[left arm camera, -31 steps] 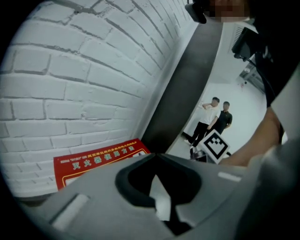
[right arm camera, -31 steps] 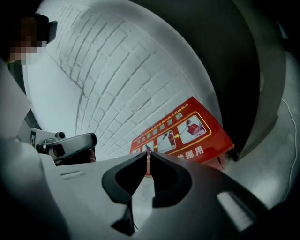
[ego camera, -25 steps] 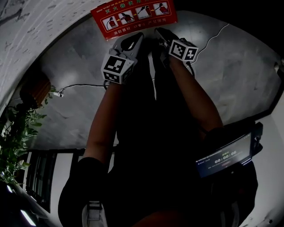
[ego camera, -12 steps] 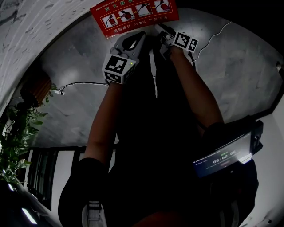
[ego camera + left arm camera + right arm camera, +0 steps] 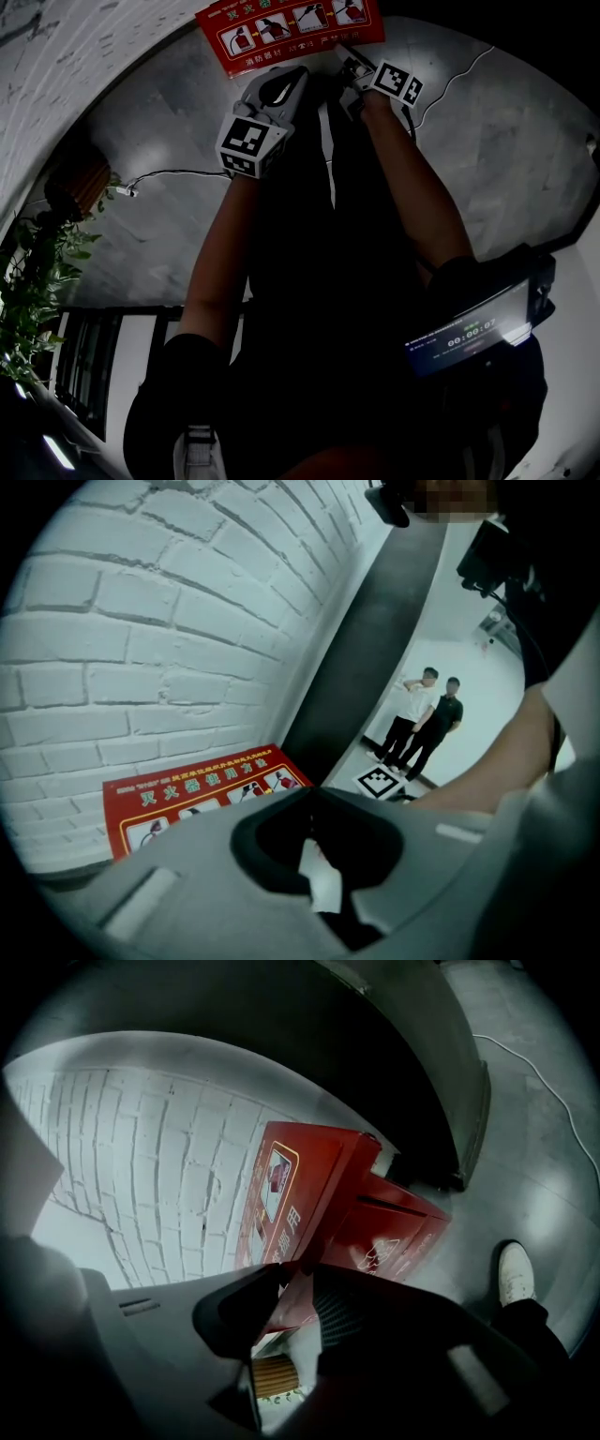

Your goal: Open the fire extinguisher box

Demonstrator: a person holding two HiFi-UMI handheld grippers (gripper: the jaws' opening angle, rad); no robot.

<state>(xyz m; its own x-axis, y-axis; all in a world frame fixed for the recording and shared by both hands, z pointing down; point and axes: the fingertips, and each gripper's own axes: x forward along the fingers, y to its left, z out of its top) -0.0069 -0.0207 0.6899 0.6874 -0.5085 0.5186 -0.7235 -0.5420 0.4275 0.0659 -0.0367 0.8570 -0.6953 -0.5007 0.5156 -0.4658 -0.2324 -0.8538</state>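
The red fire extinguisher box [image 5: 398,1232] stands on the floor against the white brick wall. Its lid [image 5: 286,28] carries a picture label and shows at the top edge of the head view. My right gripper [image 5: 345,58] is at the lid's right front edge. In the right gripper view its jaws [image 5: 298,1279] are closing with the lid's [image 5: 305,1194] red edge between them, touching both sides. My left gripper [image 5: 296,75] hovers just short of the lid [image 5: 192,794]. Its jaws [image 5: 314,794] meet at the tips with nothing in them.
A white brick wall [image 5: 159,639] backs the box. A dark panel [image 5: 394,1063] stands beside it. A white cable [image 5: 178,175] lies on the grey floor [image 5: 506,150], with a plant [image 5: 37,281] at left. Two people [image 5: 427,719] stand far off. My shoe [image 5: 516,1274] is close by.
Both grippers moved forward toward the box. The right one went further and now reaches the lid's edge.
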